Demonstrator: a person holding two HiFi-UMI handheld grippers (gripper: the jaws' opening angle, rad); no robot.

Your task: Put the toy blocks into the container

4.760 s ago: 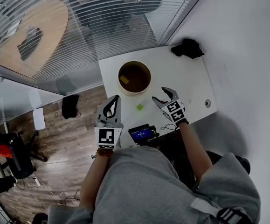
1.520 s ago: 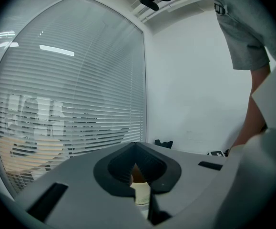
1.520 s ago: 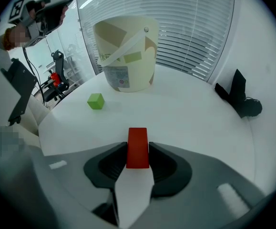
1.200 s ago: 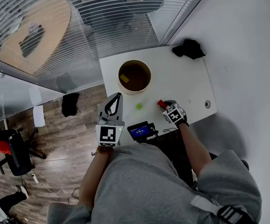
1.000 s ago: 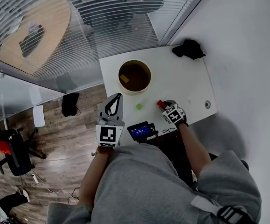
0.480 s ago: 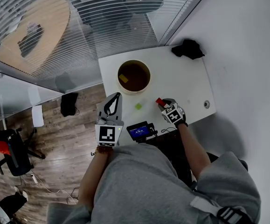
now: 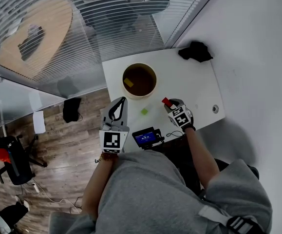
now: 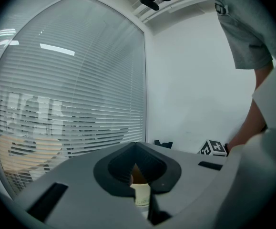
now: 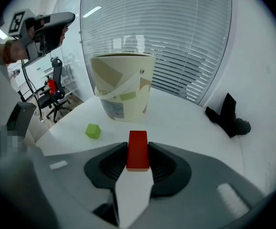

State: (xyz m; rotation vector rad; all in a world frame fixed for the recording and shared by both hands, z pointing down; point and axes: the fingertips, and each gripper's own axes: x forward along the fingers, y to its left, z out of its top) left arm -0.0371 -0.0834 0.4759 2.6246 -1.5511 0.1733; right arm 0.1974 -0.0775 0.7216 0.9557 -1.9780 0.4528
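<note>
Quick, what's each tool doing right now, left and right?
Left tool: closed, holding nothing.
Right tool: closed on the red block.

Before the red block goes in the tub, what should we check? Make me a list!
1. Grip of the right tongs on the red block: ok, the pads press both of its sides.
2. Is the container upright with its top open: ok.
3. Room inside: ok, the head view shows only a yellow block in it.
4. Is the red block above the opening: not ok, it is short of the rim on the near side.
5. Are the left tongs out of the way: ok, shut, empty, off to one side.
6. Is the table cleared of blocks: not ok, the green block lies on it.
</note>
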